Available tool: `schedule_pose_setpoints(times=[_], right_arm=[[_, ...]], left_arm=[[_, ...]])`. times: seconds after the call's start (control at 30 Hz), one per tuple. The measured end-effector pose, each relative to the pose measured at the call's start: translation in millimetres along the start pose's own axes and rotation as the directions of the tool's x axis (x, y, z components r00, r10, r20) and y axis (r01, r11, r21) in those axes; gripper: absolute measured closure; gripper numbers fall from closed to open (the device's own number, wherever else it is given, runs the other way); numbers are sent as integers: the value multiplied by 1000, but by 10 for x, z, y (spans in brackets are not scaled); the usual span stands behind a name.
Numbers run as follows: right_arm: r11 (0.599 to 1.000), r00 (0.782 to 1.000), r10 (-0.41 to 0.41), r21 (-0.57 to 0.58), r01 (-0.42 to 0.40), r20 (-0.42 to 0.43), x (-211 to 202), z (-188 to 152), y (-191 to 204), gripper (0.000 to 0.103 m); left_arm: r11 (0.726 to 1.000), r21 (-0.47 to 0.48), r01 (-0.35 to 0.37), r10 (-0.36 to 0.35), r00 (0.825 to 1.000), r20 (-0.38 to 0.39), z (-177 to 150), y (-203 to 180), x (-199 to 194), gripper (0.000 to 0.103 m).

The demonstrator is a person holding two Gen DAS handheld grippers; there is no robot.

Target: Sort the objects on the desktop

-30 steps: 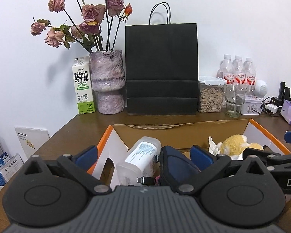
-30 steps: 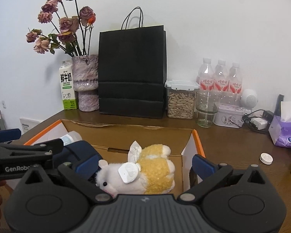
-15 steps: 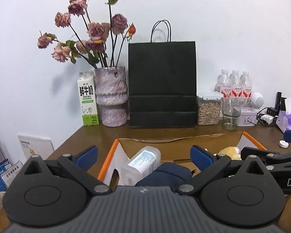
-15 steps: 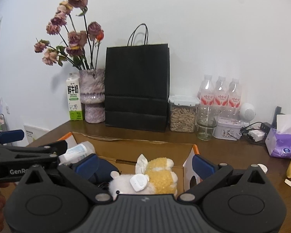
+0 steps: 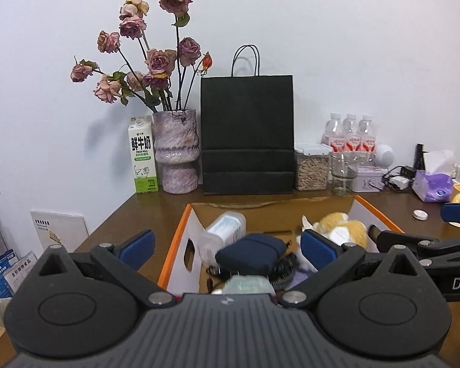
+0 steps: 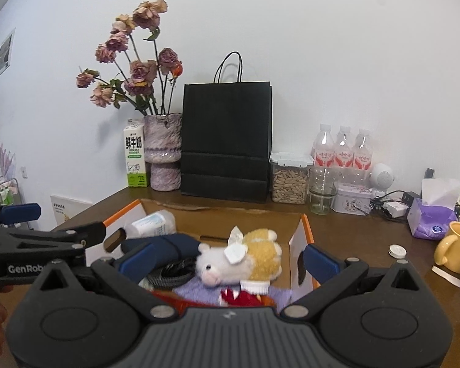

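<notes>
1. The left hand-held gripper point(image 5: 227, 247) hangs over the near end of the cardboard box point(image 5: 181, 230), its blue pads spread wide with nothing between them.
2. The right hand-held gripper point(image 6: 228, 260) is likewise spread and empty, poised above the box's right half.
3. Inside the box lie a dark blue pouch point(image 5: 251, 253), a clear plastic bottle point(image 5: 224, 230) on its side toward the left wall, and a white-and-yellow plush toy point(image 6: 245, 257) toward the right.
4. On the brown counter point(image 6: 352, 233) right of the box stand a yellow mug point(image 6: 454, 251) and, just beside it, a small white cap point(image 6: 397, 250).
5. Along the far wall stand a milk carton point(image 5: 142, 155), a vase of dried roses point(image 5: 176, 150), a black paper bag point(image 5: 247, 135) and water bottles point(image 5: 349, 135).
</notes>
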State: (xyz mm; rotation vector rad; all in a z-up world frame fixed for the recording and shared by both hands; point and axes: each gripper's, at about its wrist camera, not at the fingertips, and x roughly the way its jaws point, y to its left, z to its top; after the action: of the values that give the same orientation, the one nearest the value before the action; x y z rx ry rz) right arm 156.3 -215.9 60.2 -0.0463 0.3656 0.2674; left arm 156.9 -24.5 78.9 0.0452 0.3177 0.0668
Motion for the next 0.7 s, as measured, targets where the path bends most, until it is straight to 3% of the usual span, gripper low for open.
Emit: schedule_pose_setpoints(times=[0.2,0.7], right_arm=[[1000,1000,4,-26,-4,-5,-321,-168,68,0],[999,998,32,31,-30,-50,-930,-647,150,0]], left_arm=[[999,5,38,-38,999,-5,-100,-10,-287,0],[1000,4,31,-31,999,-19,-503,-50,-892,0]])
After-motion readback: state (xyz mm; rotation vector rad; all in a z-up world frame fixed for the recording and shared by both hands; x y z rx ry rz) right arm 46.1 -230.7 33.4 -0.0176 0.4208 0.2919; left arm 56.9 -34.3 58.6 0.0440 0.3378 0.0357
